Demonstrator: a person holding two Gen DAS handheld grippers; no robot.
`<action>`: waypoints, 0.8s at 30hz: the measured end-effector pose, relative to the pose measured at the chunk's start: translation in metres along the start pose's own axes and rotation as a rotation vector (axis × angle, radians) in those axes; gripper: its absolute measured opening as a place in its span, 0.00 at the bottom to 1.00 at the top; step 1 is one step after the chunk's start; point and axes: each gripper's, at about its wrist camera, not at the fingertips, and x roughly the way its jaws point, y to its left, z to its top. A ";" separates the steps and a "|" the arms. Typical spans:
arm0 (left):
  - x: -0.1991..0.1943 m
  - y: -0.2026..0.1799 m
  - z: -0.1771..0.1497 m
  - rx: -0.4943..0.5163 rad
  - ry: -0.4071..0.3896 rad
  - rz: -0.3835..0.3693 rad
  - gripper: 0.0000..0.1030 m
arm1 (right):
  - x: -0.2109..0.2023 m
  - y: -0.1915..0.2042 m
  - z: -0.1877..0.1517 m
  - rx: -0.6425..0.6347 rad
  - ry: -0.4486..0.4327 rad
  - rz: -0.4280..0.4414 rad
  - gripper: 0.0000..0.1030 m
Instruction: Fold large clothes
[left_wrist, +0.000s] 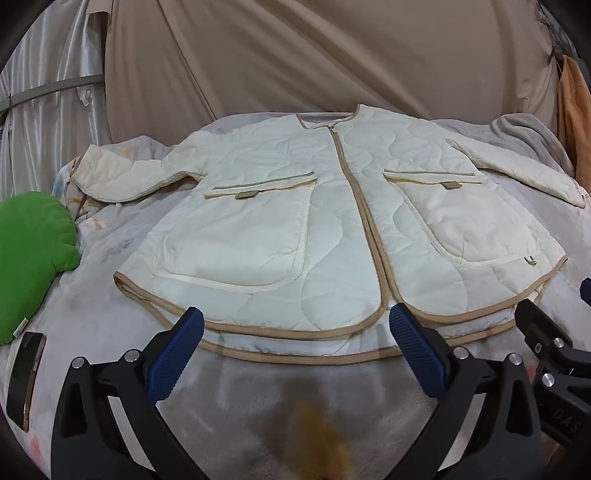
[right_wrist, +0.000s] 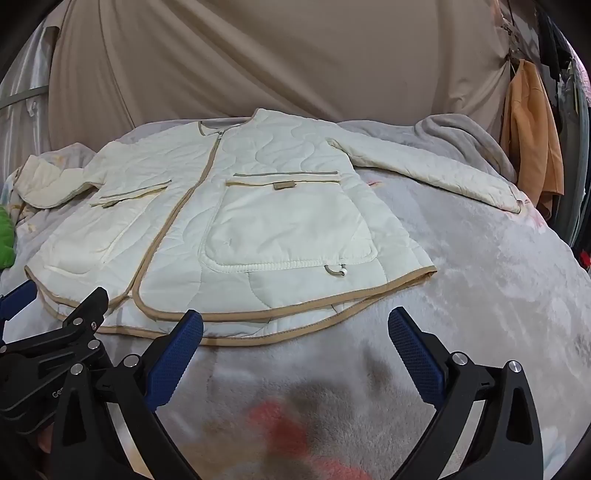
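Cream quilted jacket is lying flat, front up, across the middle of the bed, on a grey plush blanket. Collar is pointing toward the far edge, tan-bound hem toward the near edge. Zipper is running closed up the centre, a large patch pocket on each front panel. Both sleeves are spreading outward: one toward the bed's left edge, bent at the elbow, the other angling toward the right edge.

Left gripper is hovering just off the hem near the zipper's lower end, jaws spread wide, nothing between the blue pads. One fingertip is overlapping the hem in the left wrist view; contact cannot be told.

Right gripper is hovering over the blanket by the hem's right portion, jaws likewise spread, holding nothing. The two grippers are sitting side by side.

Green cushion is resting at the bed's left edge, a dark phone lying just nearer than it. Beige drape is hanging behind the far edge. Orange garment is hanging past the far right corner.
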 end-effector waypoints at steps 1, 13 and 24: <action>0.000 0.000 0.000 0.000 -0.002 0.000 0.95 | 0.000 0.000 0.000 -0.002 0.000 -0.002 0.95; 0.004 0.001 -0.008 0.011 -0.007 0.014 0.95 | -0.001 0.002 0.001 -0.027 -0.020 -0.014 0.95; 0.004 -0.002 -0.005 0.020 0.001 0.025 0.95 | -0.002 0.003 -0.001 -0.032 -0.023 -0.018 0.95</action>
